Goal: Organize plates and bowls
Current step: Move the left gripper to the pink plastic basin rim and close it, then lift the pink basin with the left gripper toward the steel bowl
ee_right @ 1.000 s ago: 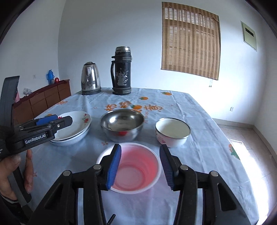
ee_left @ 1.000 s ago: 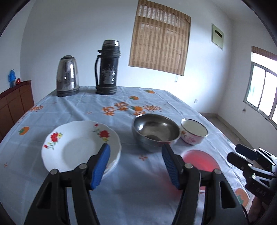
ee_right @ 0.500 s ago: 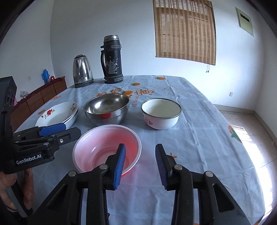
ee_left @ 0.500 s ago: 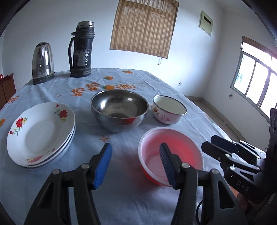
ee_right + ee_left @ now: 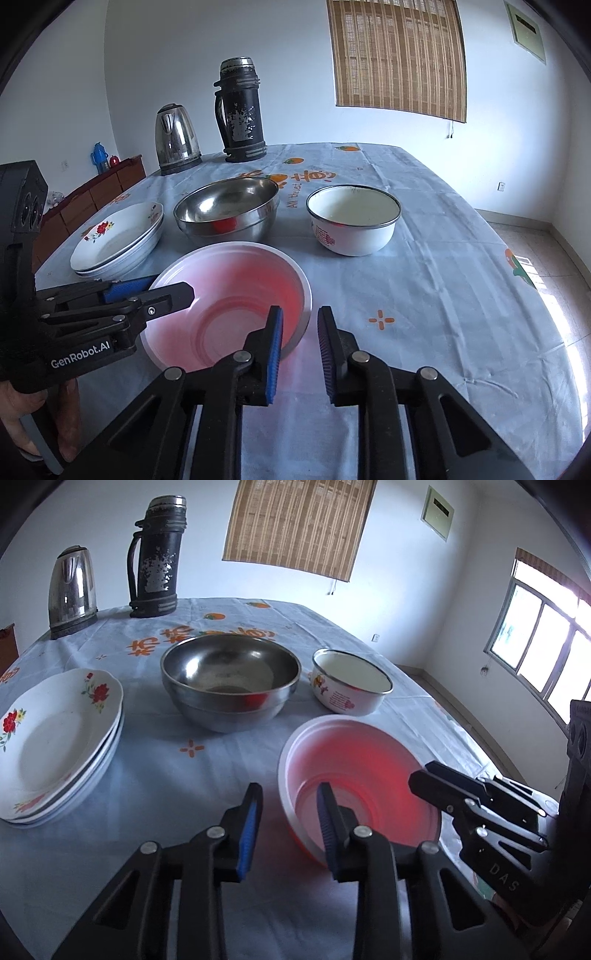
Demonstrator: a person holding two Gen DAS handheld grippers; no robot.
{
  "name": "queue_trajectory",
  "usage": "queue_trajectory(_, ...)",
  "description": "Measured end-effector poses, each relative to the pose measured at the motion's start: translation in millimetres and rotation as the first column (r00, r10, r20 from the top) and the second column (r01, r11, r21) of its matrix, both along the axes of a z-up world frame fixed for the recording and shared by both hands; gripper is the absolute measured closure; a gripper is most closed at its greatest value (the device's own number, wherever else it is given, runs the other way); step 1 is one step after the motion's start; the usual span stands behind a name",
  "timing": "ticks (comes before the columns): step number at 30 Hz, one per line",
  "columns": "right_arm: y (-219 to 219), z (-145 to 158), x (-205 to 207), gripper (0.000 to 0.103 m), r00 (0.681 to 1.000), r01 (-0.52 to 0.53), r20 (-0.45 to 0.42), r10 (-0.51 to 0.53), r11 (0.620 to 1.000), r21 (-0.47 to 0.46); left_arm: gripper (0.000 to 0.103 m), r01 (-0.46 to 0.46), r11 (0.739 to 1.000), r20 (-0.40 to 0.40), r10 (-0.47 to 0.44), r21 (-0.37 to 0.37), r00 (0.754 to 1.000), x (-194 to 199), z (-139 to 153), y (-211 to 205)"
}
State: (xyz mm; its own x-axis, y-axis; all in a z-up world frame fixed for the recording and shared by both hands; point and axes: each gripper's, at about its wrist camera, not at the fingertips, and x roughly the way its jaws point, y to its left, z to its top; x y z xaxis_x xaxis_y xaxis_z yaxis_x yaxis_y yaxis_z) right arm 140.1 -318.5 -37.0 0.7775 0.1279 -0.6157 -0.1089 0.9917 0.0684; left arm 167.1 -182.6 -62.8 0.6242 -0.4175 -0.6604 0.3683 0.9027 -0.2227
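pink bowl (image 5: pixel 354 760): translucent plastic, white rim, red-pink tint deepest on the far inner wall, stepped rings in the base, empty. it sits on the surface (image 5: pixel 166 775) at lower centre-right of the left wrist view and lower centre-left of the right wrist view, nearest of all the dishes.

left tongs (image 5: pixel 288 792): just been closing, now narrow but not shut. they straddle the bowl's near-left rim, one blue pad outside and the other inside the bowl. a gap shows at the outer pad, so no clamp yet.

right tongs (image 5: pixel 300 313): just been closing too. they straddle the near-right rim, left pad inside and right pad outside. a gap shows at the outer pad, so not gripping.

other dishes:
- steel bowl (image 5: pixel 229 679): shiny, empty, just behind the pink one, centre frame. a red reflection shows on its side.
- enamel bowl (image 5: pixel 347 686): white with a dark rim and floral print, to the right of the steel bowl and apart from it.
- plates (image 5: pixel 55 738): stacked, white with red flowers, at the left edge of the left wrist view.

kettle (image 5: pixel 72 590) and black flask (image 5: pixel 157 554) stand upright at the far end, upper left. the cloth is pale blue with orange prints. a hand (image 5: pixel 22 417) holds the left tool's grip at the lower left of the right wrist view.
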Motion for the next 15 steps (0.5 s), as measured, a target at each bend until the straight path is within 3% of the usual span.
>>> queue_trajectory(3,1.7,-1.1,0.1,0.087,1.000,-0.001,0.003,0.001,1.000,0.000,0.075,0.005,1.000,-0.001,-0.005,-0.008,1.000,-1.1,-0.2,-1.1)
queue_trajectory(6,2.0,-1.1,0.4,0.092,1.000,-0.005,0.003,0.005,1.000,0.013,0.084,0.012,1.000,-0.002,-0.012,-0.015,1.000,-1.9,1.1,-0.9)
queue_trajectory(15,1.6,1.8,2.1,0.095,1.000,-0.009,0.002,0.008,0.999,0.033,0.084,0.002,0.999,-0.018,-0.002,-0.041,1.000,2.4,5.2,3.7)
